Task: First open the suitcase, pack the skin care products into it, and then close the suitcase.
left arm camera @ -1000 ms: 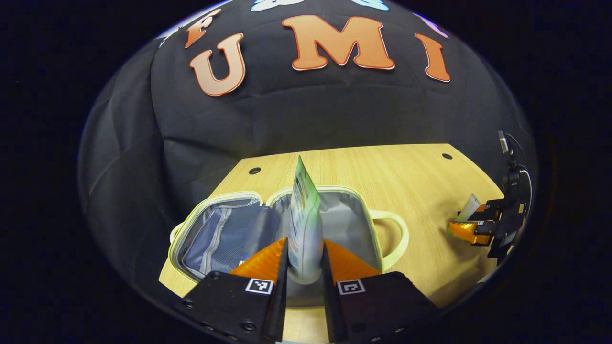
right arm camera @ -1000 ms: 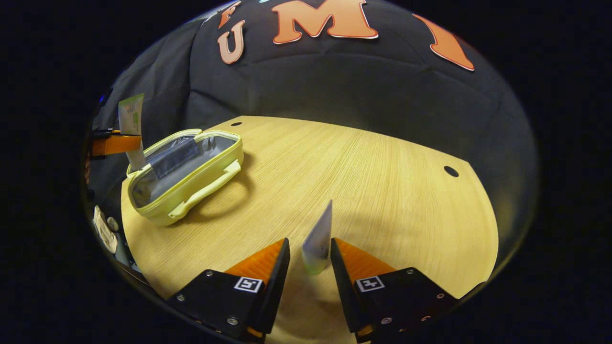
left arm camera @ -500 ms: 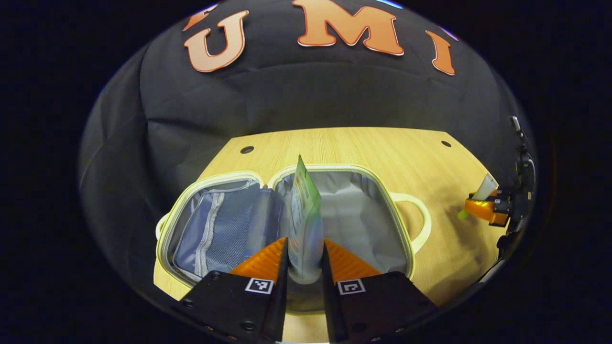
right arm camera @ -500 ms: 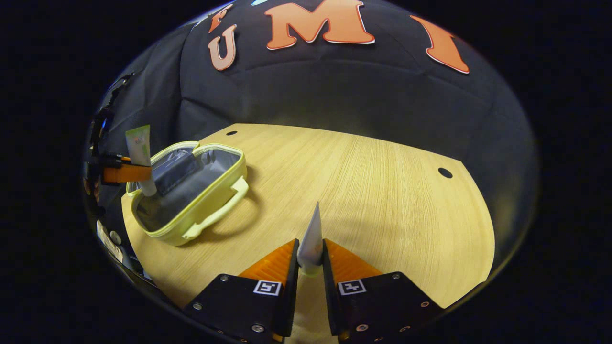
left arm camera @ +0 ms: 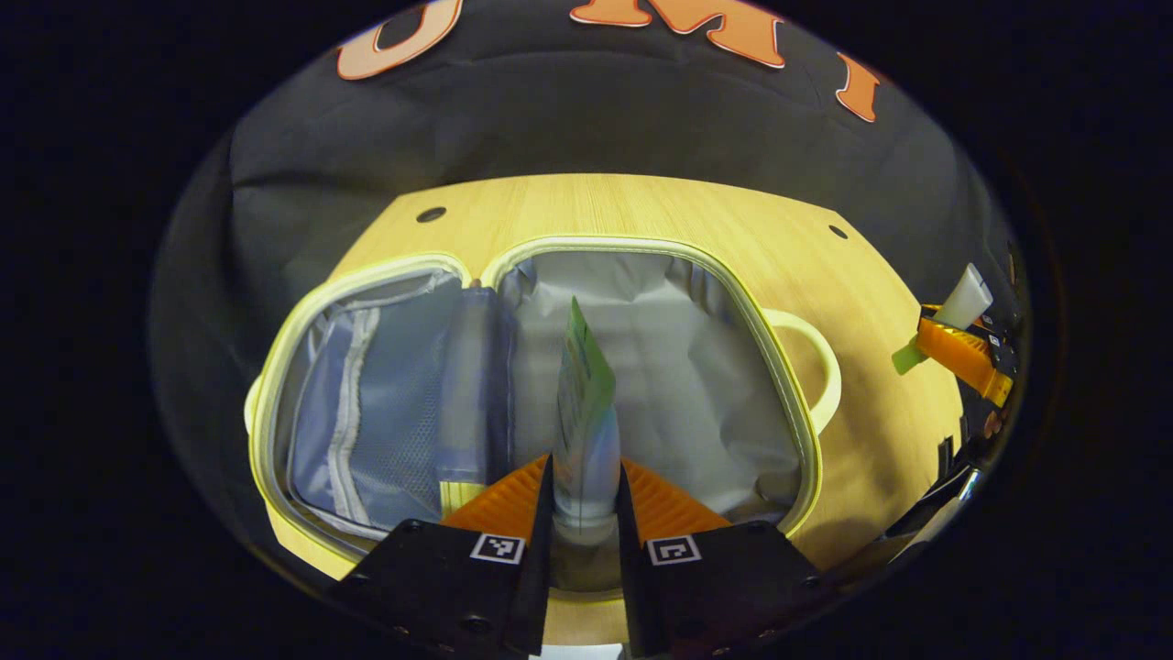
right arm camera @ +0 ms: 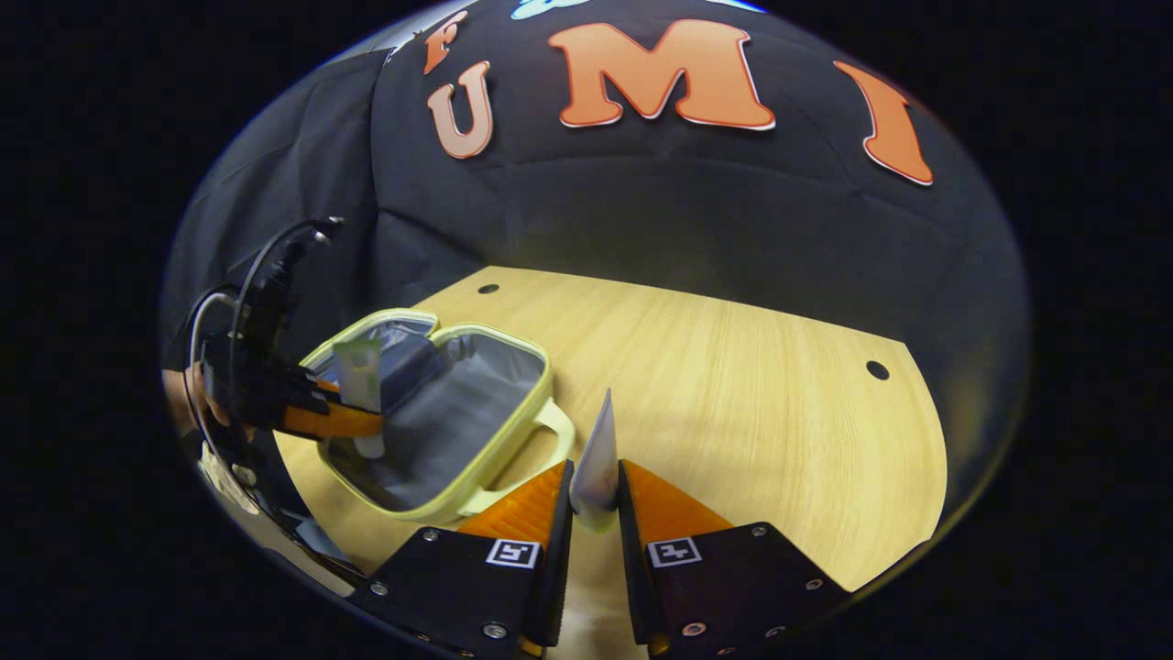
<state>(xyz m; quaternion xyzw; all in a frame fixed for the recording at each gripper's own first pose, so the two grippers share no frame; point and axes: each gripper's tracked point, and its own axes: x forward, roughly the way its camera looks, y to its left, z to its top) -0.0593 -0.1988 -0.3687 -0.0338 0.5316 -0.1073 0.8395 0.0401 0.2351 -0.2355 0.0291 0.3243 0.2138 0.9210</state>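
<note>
Suitcase: small pale yellow case with a grey lining, lying open flat on the counter. Two halves side by side in the left gripper view: a mesh zip pocket in the one half, a plain lined well in the other. A loop handle sticks out from the rim of the plain half. Both halves look bare inside apart from the pocket.

Left tool: clenched on a green and white tube, both fingers pressing its lower end. The tube stands upright, cap end down, over the plain half of the case near the hinge line. In the right gripper view the same tube hangs inside the case rim, its cap low in the well; whether it touches the lining cannot be told.

Right tool: clenched on a small white tube, flat crimped end pointing up, held above the counter just beside the case handle. In the left gripper view this tool sits off to the far side past the handle, well apart from the case opening.

Counter: light wood grain, with round holes near its far edge. A cable loops above the left tool.
</note>
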